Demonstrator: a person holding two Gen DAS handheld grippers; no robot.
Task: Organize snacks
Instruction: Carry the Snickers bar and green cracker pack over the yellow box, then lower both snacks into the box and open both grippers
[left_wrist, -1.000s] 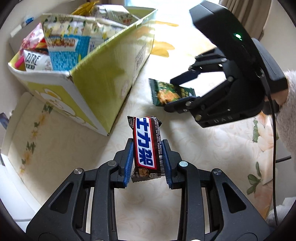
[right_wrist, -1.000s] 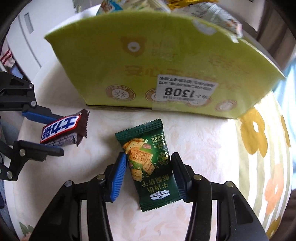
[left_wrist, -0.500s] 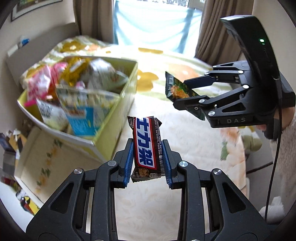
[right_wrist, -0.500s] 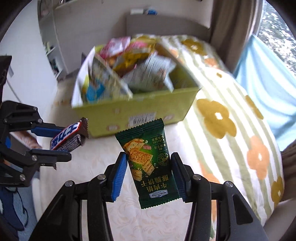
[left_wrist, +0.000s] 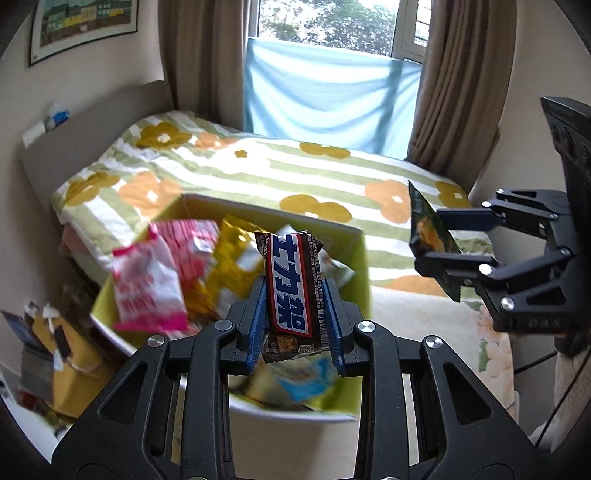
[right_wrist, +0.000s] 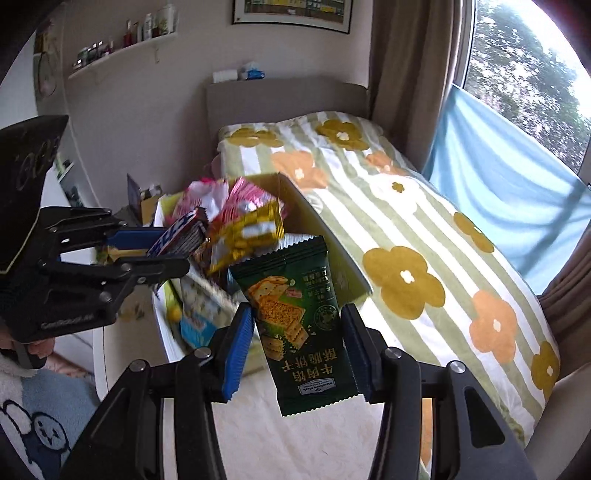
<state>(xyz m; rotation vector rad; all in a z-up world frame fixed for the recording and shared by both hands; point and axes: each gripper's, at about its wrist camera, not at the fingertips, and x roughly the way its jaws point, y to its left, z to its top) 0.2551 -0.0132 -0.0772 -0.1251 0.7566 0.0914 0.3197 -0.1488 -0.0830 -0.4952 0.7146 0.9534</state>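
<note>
The left tongs (left_wrist: 294, 310) pinch a chocolate bar (left_wrist: 290, 288), the right tongs (right_wrist: 297, 343) a cracker packet (right_wrist: 295, 317), both held high to drop into the snack box (left_wrist: 360, 332).

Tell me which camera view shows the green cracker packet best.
The right wrist view: the green cracker packet faces the camera there, printed front fully visible, clamped in the right hand-held gripper. The left wrist view shows it only edge-on, off to the right.
</note>
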